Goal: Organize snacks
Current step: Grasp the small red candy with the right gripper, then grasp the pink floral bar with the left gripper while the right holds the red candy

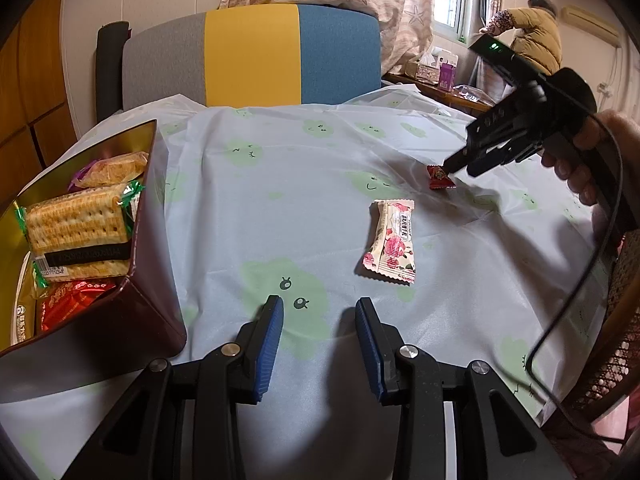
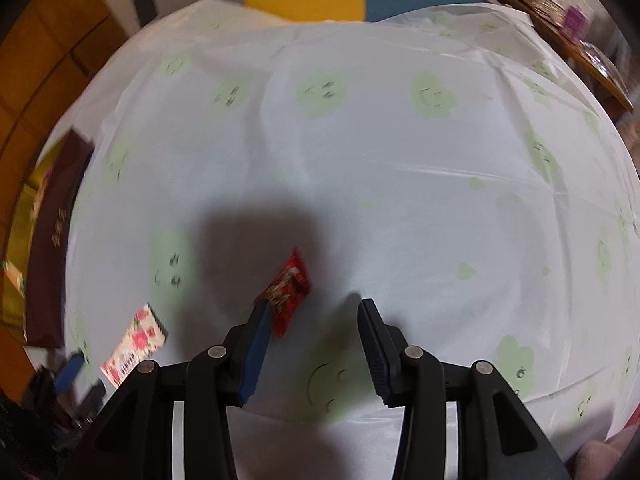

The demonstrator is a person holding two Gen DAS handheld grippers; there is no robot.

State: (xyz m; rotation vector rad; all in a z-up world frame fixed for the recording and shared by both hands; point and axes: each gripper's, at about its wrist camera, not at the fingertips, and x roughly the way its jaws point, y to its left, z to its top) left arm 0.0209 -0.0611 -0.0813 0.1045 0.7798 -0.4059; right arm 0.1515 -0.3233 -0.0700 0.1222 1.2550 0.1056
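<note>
Our right gripper [image 2: 314, 306] is down at the tablecloth [image 2: 400, 208] with its fingers spread apart, the small red candy [image 2: 290, 288] lying against the tip of its left finger and not pinched. Our left gripper [image 1: 319, 306] hangs low over the cloth with its fingers apart too, holding nothing, while the flowered snack packet [image 1: 391, 242] lies flat just ahead of it. Over on the left, the tin [image 1: 136, 312] stands holding the cracker packs [image 1: 76, 228].
</note>
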